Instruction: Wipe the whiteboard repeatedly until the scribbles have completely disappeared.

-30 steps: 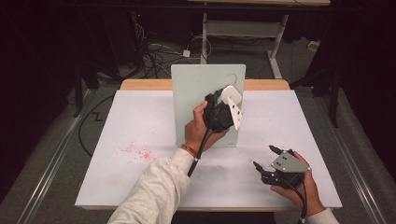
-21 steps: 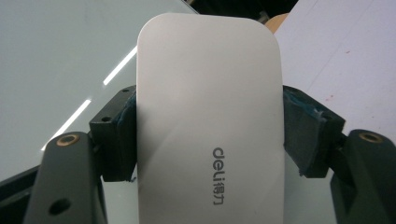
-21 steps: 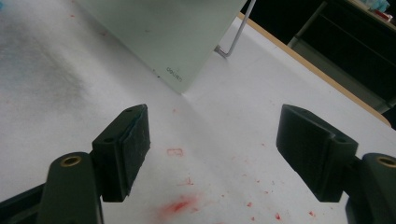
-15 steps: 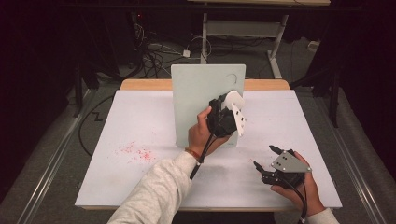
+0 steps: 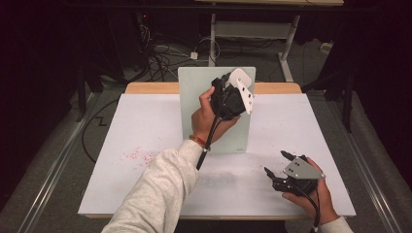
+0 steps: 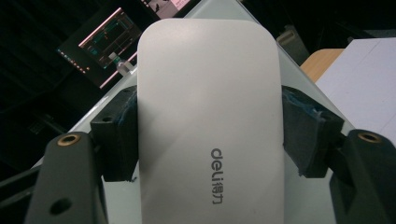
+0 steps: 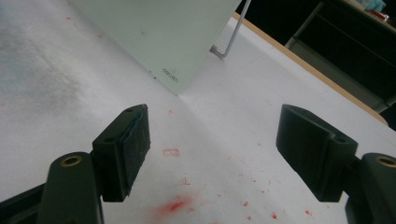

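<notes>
A pale green board (image 5: 194, 111) stands upright at the back middle of the white table (image 5: 145, 121). My left gripper (image 5: 231, 94) is raised in front of the board's upper right part, shut on a white rounded eraser (image 5: 241, 82). In the left gripper view the eraser (image 6: 210, 116) carries a "deli" mark and sits squeezed between both jaws, with the board's top edge behind it. My right gripper (image 5: 275, 162) rests low near the table's front right, open, with nothing between its jaws. In the right gripper view that gripper (image 7: 212, 144) faces the board's lower corner (image 7: 159, 32).
Red marker specks (image 5: 138, 156) dot the table at the left, and more red smears (image 7: 175, 205) lie just under the right gripper. A metal stand leg (image 7: 231, 39) props the board from behind. Cables and desk frames stand on the floor beyond the table.
My left gripper has carried the eraser upward along the board's face, toward its top right. The right gripper has stayed put.
</notes>
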A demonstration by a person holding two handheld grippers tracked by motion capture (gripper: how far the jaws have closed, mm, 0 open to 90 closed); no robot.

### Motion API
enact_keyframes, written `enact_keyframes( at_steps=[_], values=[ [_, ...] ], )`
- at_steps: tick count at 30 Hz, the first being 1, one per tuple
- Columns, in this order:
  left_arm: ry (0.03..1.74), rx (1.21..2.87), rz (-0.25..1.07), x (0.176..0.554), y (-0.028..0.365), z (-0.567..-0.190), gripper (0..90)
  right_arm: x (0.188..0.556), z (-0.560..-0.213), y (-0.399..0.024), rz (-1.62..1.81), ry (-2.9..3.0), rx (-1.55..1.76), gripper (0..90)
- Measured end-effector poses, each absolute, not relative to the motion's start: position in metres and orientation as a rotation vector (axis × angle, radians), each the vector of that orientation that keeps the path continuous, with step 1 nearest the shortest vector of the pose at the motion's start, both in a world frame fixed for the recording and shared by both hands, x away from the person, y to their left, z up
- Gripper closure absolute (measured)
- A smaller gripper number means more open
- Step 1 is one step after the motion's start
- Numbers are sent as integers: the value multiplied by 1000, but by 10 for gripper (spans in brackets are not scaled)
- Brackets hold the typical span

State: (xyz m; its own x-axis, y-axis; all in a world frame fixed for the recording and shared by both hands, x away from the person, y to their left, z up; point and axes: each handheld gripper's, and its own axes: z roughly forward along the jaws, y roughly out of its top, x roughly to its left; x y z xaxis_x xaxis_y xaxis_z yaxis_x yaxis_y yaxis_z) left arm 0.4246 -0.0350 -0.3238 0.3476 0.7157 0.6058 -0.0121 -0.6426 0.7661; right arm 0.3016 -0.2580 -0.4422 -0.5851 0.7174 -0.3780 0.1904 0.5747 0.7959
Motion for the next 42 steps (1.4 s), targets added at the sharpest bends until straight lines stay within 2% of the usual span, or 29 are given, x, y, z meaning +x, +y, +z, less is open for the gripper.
enact_keyframes(
  at_steps=[7, 18, 24, 32, 42],
  values=[
    [589, 1946, 1347, 421, -40, -334, 288, 301, -442, -257, 945, 2094, 718, 265],
    [527, 2006, 1361, 408, -46, -372, 288, 302, -443, -257, 940, 2099, 716, 265],
    [536, 2017, 1321, 411, -43, -361, 288, 301, -443, -257, 939, 2098, 720, 265],
    [533, 2012, 1327, 423, -49, -327, 288, 302, -444, -258, 942, 2102, 722, 265],
    [519, 2019, 1331, 430, -56, -314, 281, 302, -443, -259, 948, 2096, 725, 265]
  ],
)
